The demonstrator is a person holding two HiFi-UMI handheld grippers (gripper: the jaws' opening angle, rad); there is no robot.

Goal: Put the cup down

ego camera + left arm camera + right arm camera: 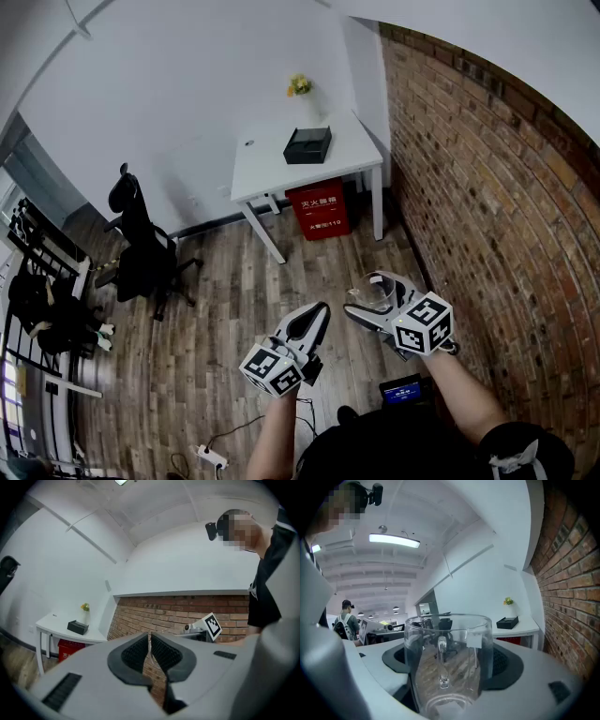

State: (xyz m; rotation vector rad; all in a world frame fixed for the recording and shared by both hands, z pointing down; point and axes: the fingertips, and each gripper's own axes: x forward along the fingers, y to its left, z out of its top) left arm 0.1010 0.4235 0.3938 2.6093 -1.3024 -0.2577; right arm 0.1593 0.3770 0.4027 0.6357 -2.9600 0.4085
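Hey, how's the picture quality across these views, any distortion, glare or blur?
Head view: strong fisheye, the brick wall bows. Left gripper view: dark round vignette, near fingers slightly soft. Right gripper view: the clear cup warps what's behind it; the ceiling light blows out.

The glass cup is clear, the brick wall red-brown, the plank floor grey-brown — the table is white, its box black, the flowers yellow, the fire-extinguisher box red with white lettering.
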